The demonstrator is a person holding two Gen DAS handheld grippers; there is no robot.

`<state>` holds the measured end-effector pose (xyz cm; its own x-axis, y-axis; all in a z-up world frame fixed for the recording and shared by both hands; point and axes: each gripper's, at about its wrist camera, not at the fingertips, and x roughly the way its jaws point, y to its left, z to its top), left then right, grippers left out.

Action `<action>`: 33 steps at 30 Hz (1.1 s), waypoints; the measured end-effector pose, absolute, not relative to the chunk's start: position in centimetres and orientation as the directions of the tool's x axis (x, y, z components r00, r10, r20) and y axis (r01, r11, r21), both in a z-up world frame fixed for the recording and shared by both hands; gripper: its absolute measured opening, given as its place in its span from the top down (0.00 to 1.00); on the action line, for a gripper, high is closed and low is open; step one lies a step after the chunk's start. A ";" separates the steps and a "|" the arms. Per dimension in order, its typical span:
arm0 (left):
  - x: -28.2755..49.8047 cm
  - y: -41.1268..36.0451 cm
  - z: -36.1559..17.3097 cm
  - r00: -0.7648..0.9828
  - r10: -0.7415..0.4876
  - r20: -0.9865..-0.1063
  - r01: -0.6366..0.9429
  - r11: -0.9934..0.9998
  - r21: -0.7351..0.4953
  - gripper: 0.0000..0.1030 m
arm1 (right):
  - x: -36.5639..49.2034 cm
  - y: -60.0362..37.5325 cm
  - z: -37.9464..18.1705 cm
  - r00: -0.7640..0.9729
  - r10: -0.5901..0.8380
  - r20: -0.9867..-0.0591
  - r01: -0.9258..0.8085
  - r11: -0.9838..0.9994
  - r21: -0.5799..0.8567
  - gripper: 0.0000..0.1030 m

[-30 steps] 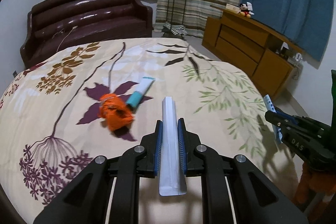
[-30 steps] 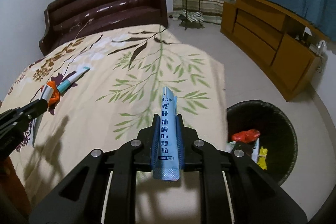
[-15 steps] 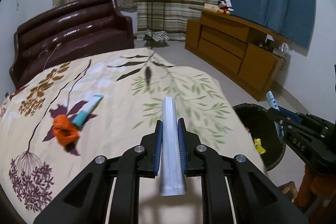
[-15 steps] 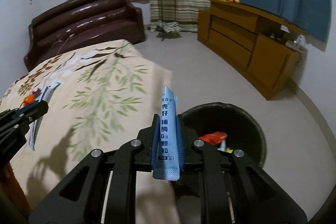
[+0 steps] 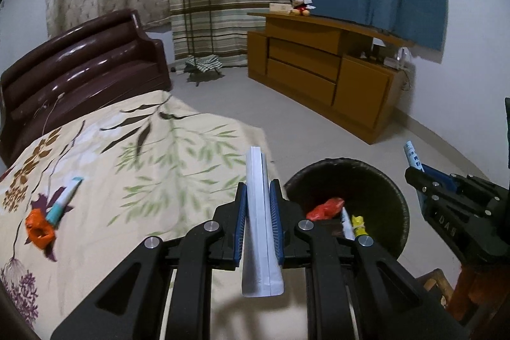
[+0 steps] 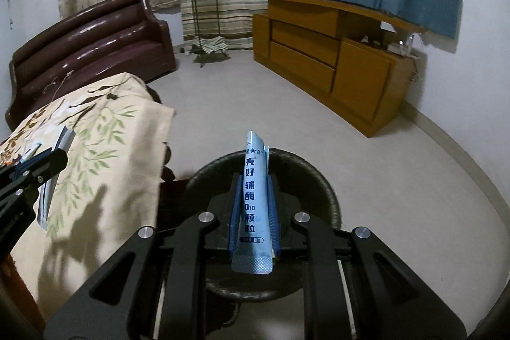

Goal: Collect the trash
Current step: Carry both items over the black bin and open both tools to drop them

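- Light blue sachet point(image 6: 252, 203) is clamped upright between the jaws of the right gripper point(image 6: 254, 196); Chinese print is read down its face, partly "辅酶", "Q10", "颗粒", with "2g" at the base.
- White folded packet point(image 5: 260, 222) is clamped between the blue pads of the left gripper point(image 5: 258, 219); no print is legible on it.
- "DAS" is read on the black body of the right gripper in the left wrist view, at 3 o'clock.
- Black trash bin point(image 5: 395, 196) is seen just beyond the left gripper at 1 o'clock, and directly under the sachet in the right view; red wrapper point(image 5: 326, 207) and yellow scrap point(image 5: 358, 223) lie inside.
- Orange crumpled trash point(image 5: 39, 227) and teal-white tube point(image 5: 63, 200) are left touching on the floral bedspread point(image 5: 159, 168) at 9 o'clock.
- Farther off: brown sofa point(image 5: 79, 62) at 10 o'clock, wooden cabinet point(image 5: 322, 72) at 1 o'clock, Mickey Mouse toy point(image 5: 300, 5) on top.
- Against 0.5 s ago, the bin is shown closer and more central in both views; both grips are unchanged.
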<state>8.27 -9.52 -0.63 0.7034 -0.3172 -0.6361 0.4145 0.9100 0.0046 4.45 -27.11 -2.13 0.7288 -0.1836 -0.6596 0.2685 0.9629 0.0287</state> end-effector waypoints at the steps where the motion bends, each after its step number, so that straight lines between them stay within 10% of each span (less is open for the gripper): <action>1: 8.3 -10.0 -0.7 0.701 -0.320 -0.638 0.419 0.908 0.005 0.85 | 4.4 -27.3 -2.2 0.728 -0.186 -0.660 0.272 0.962 0.029 0.85; 24: 11.3 -17.5 -3.0 0.652 -0.309 -0.692 0.473 0.880 0.053 0.83 | 6.1 -30.9 -4.1 0.715 -0.202 -0.669 0.320 0.946 0.057 0.84; 33: 11.5 -17.9 -3.0 0.654 -0.295 -0.697 0.456 0.888 0.052 0.52 | 6.4 -31.5 -4.5 0.708 -0.202 -0.677 0.337 0.939 0.073 0.69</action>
<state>11.47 -17.89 -2.97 0.6536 -0.2952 -0.6969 0.4563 0.8883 0.0517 6.38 -31.53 -4.49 0.7083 -0.2016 -0.6765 0.3368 0.9388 0.0729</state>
